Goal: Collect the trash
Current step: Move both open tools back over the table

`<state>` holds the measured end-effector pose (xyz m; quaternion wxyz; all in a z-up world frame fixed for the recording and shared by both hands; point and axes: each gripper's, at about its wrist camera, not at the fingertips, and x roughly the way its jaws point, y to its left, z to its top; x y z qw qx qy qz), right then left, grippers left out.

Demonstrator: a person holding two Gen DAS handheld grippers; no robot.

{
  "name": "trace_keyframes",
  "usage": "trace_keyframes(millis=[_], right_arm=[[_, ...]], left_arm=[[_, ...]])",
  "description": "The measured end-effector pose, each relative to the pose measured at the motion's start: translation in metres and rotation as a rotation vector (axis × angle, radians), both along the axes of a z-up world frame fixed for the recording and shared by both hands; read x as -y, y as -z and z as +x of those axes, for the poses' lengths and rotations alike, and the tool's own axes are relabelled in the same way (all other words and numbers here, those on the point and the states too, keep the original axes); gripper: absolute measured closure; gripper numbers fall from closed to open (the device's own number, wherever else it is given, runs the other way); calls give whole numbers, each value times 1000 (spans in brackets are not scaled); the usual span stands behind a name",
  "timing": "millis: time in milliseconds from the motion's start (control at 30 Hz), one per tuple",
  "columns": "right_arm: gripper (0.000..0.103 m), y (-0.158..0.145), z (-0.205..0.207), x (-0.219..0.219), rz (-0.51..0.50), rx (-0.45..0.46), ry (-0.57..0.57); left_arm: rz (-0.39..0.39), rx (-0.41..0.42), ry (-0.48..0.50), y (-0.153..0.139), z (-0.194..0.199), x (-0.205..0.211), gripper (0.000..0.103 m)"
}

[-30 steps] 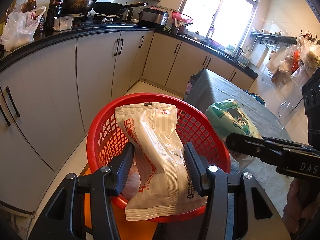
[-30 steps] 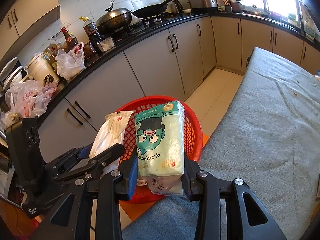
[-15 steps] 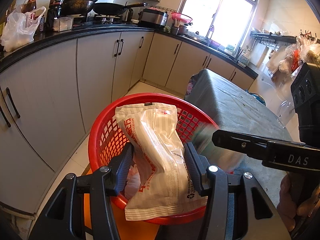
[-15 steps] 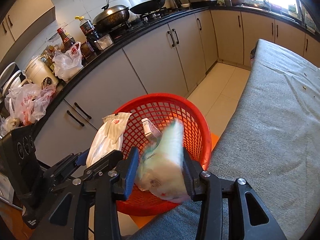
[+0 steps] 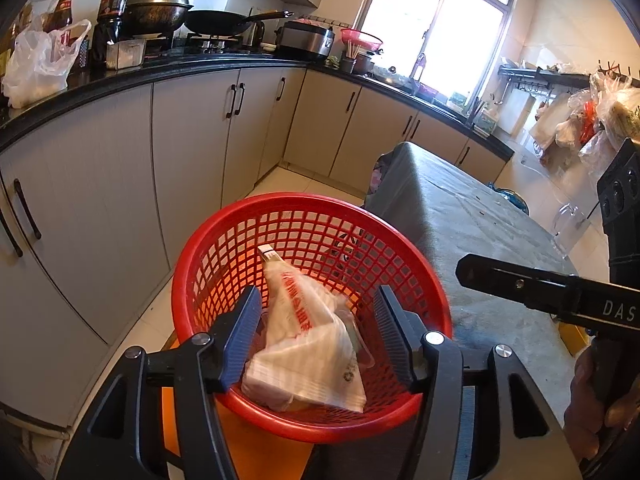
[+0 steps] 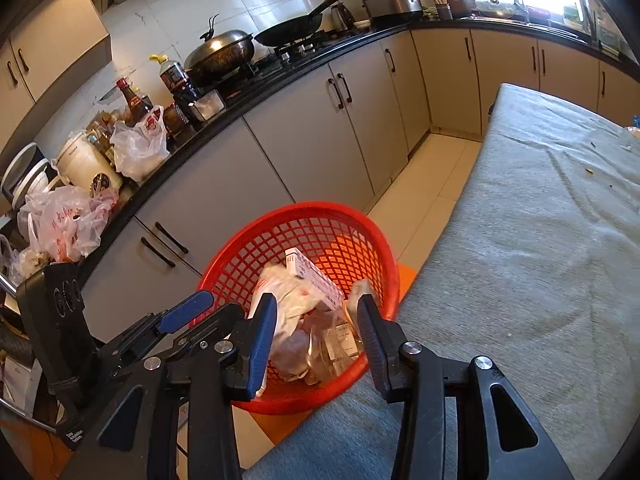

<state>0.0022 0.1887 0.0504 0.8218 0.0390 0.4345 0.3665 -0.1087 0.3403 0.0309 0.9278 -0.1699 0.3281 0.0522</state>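
A red mesh basket (image 5: 304, 216) stands beside the grey-covered table and also shows in the right wrist view (image 6: 320, 212). A white wrapper with red print (image 5: 308, 344) lies inside it among other trash (image 6: 308, 312). My left gripper (image 5: 318, 320) is open and empty over the basket's near rim. My right gripper (image 6: 316, 320) is open and empty over the basket too, and its arm shows in the left wrist view (image 5: 560, 292).
The grey cloth-covered table (image 6: 532, 248) lies to the right of the basket. Grey kitchen cabinets (image 5: 192, 140) with a black counter run along the left and back. Plastic bags (image 6: 138, 148), bottles and pans sit on the counter. An orange stool (image 6: 406, 272) is under the basket.
Both grippers have opened. The white wrapper dropped from the left gripper into the basket, and the green cartoon packet dropped from the right gripper into it.
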Motion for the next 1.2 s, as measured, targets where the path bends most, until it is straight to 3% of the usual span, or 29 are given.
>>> trace_keyframes(millis=[267,833,1200], right_arm=[[56,-4,-7,15,8,5,19],[54,0,-21,46,26,-13,56],[54,-3,-35,92,51,-1,115]], left_arm=[[14,11,-1,-7,-4,9,39],[39,17,27,-17,-12,28,37],[49,16,129,-22,-5,77,37]])
